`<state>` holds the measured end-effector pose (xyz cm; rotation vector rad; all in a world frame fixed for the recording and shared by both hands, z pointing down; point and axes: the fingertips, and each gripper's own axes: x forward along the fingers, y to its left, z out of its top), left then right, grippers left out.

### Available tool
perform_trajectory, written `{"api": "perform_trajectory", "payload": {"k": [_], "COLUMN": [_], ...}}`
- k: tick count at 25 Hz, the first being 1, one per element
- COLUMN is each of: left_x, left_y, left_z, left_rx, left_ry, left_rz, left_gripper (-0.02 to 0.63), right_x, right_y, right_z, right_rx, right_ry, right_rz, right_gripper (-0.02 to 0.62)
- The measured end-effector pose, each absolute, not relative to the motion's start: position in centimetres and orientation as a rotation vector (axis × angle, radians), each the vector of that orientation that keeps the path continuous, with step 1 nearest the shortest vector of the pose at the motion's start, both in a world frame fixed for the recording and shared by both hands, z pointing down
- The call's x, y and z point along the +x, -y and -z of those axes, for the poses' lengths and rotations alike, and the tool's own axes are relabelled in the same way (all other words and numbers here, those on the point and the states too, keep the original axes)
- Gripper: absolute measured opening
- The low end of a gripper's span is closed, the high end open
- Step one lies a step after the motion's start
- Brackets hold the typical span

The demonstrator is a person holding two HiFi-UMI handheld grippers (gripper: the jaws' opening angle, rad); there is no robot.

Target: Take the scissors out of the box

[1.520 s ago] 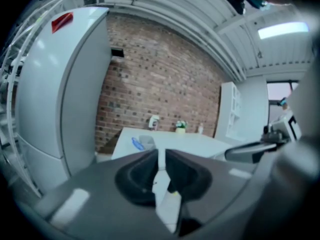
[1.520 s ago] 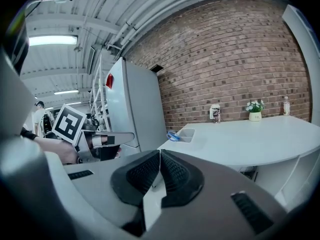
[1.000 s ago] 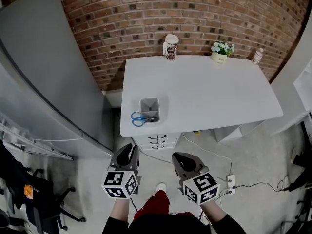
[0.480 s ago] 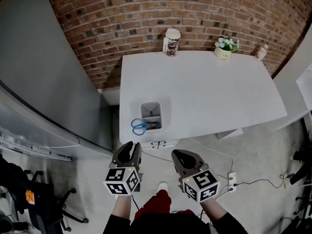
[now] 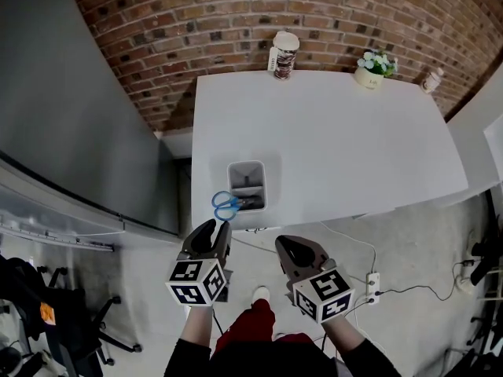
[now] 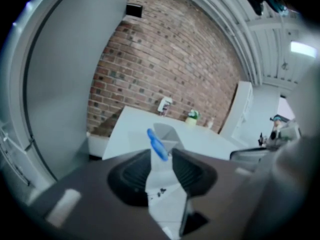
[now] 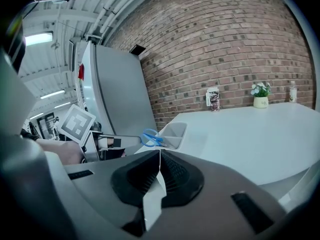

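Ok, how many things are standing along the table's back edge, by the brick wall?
3: a jar left of centre, a potted plant to its right, and a small bottle at the far right corner. Nothing looks hidden.

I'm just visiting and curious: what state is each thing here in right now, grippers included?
Grey open-topped plastic box: upright on the white table, near its edge.
Blue-handled scissors: in the box, handles poking over its rim.
Left gripper: open, empty, jaws have just been opening.
Right gripper: shut, empty.
White-lidded jar: upright, lid on.
Small potted plant: upright.
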<state>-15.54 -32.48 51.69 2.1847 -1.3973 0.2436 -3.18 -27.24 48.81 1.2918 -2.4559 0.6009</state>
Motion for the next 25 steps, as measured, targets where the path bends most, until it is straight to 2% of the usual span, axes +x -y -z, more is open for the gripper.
{"api": "perform_trajectory", "payload": {"k": [13, 25], "left_x": [-15.1, -15.0], "left_y": [34.4, 35.0], "left_z": [-53.2, -52.8], "left_rx": [2.145, 2.135], "left_ry": [1.337, 1.302], "left_rz": [-0.223, -0.195], "left_gripper": [0.127, 0.067], "right_x": [-3.3, -3.5], "right_y": [28.5, 29.0], "right_z": [-50.3, -50.8], "right_rx": [1.285, 1.286], "right_ry": [2.428, 2.418], "right_rz": [-0.653, -0.677], "right_gripper": [0.009, 0.009]}}
